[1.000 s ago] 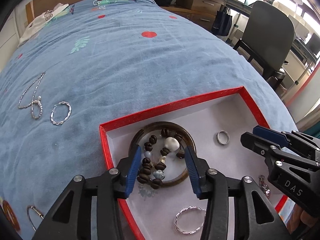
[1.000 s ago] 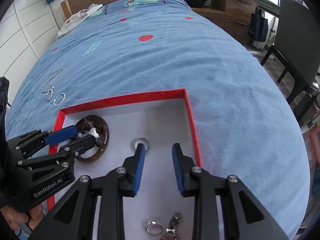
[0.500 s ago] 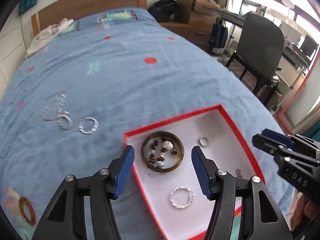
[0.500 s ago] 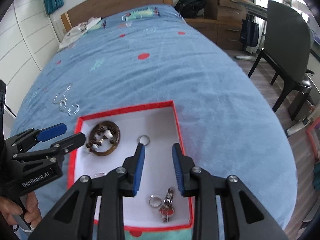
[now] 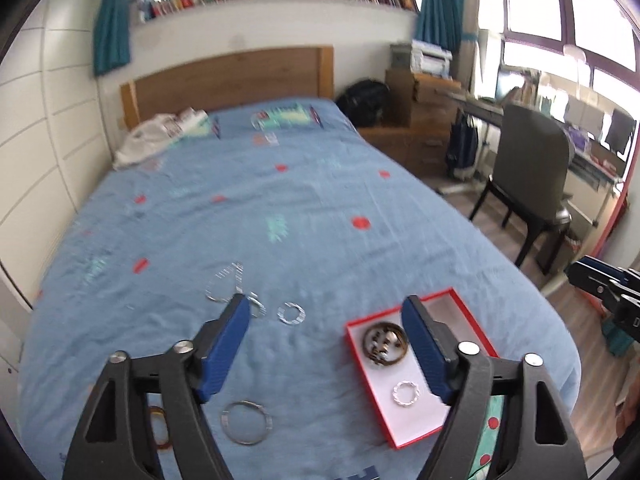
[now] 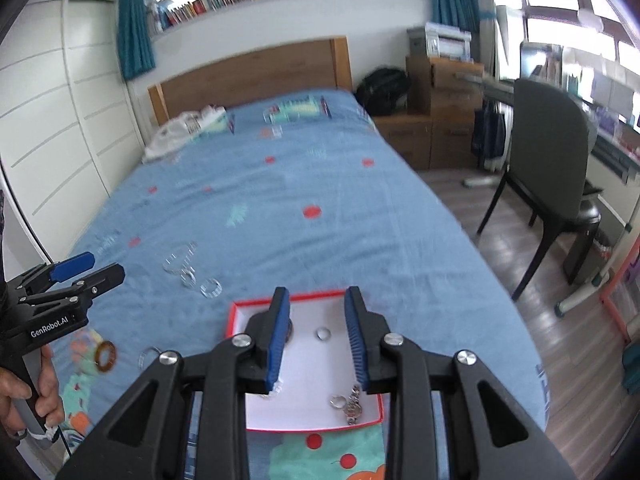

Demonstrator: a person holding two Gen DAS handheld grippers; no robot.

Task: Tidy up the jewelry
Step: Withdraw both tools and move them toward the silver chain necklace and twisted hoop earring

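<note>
Left to right across the blue bed (image 5: 320,208): near its left edge an amber ring (image 6: 106,356) is lying loose, with a large plain hoop (image 5: 247,422) beside it toward the near edge; farther up the cover a silver chain (image 5: 224,286) and a twisted silver bangle (image 5: 291,313) are resting just beside each other, all still outside the box. To the right, the red-rimmed box (image 5: 472,322) is sitting on the bed near its foot and is already holding a dark bangle with a beaded bracelet (image 5: 385,346) coiled inside it, a second twisted bangle (image 5: 406,393), a small ring (image 6: 323,334) and, at the near right corner, a watch-like piece with another ring (image 6: 349,402). By this showing the sorting is judged roughly half done: about four loose pieces are remaining on the cover. The left tool (image 5: 326,344) is hovering high above the bed between the loose pieces and the box, its jaws opening wide, with nothing between the blue pads and nothing touched. The right tool (image 6: 316,338) is hanging over the box, its jaws parted more narrowly and also opening, likewise carrying nothing and touching nothing. A hand (image 6: 38,384) is gripping the left tool's handle at the frame's edge.
</note>
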